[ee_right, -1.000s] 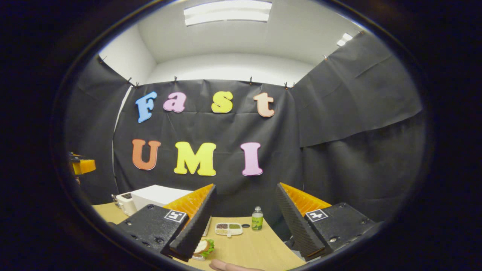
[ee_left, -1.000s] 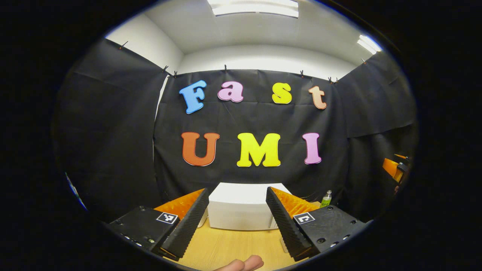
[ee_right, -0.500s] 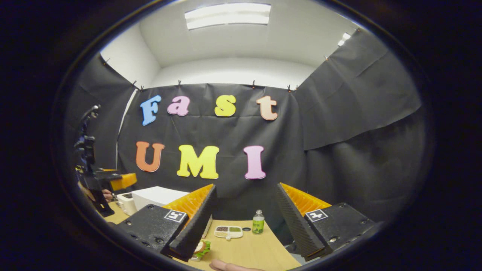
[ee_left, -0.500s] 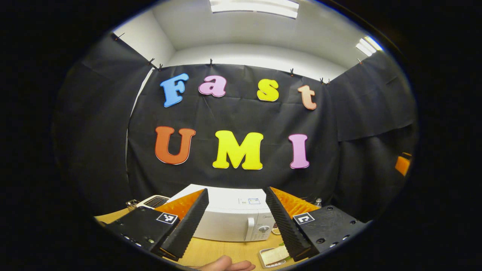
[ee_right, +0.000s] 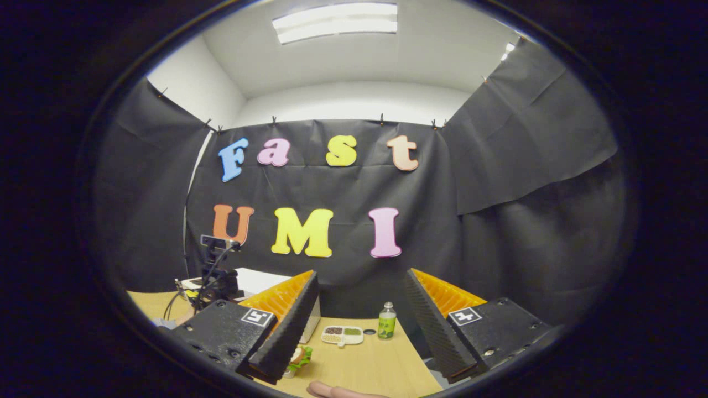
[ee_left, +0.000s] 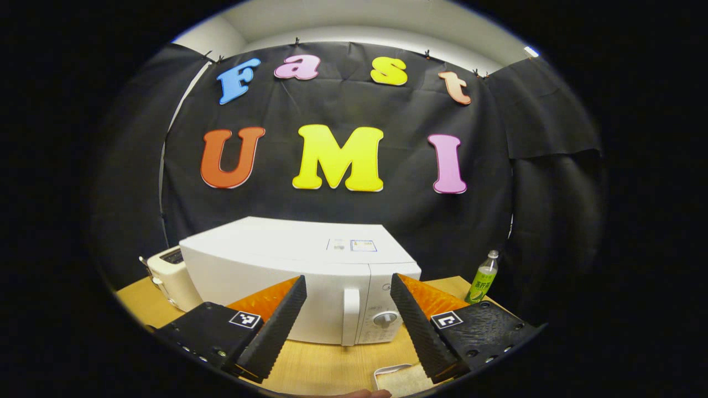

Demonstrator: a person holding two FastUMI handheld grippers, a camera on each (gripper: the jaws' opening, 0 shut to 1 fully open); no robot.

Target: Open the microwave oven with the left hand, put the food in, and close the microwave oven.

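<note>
Both hand-held grippers, left (ee_left: 347,323) and right (ee_right: 358,326), are spread apart and empty, the left facing the shut microwave oven (ee_left: 298,276) on the bench (ee_left: 326,365).

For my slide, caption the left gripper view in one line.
Open left gripper faces the closed white microwave, lined up with its door handle; toaster beside it, green bottle behind.

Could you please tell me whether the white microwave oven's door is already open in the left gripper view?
No, the white microwave oven has its door flush and shut, its handle untouched between the open left tongs.
</note>
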